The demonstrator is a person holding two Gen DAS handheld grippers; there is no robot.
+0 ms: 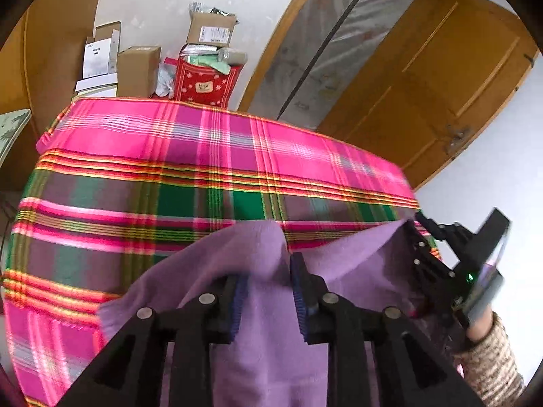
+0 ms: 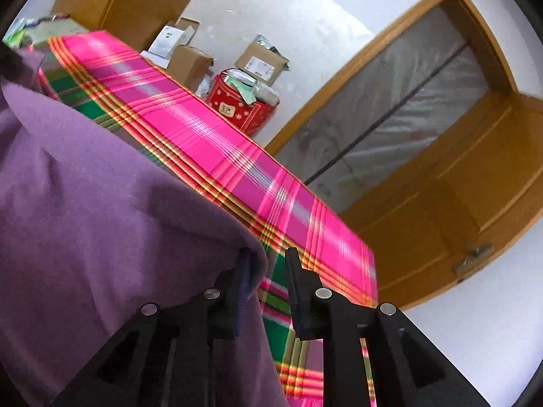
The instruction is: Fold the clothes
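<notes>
A soft purple cloth (image 1: 258, 332) lies at the near edge of a table covered with a bright pink and green checked sheet (image 1: 190, 156). The left gripper (image 1: 268, 291) has its two fingers a little way apart, and a raised fold of the purple cloth sits between them. I cannot tell if they are squeezing it. The right gripper (image 2: 268, 288) is at the cloth's right edge. Its fingers are a little apart too; the cloth touches the left finger (image 2: 242, 291), and checked sheet shows in the gap. A hand in a speckled sleeve (image 1: 492, 356) holds it. Behind the table stand cardboard boxes (image 1: 139, 71), a red bag (image 1: 203, 81) and a wooden door (image 1: 434, 78).
</notes>
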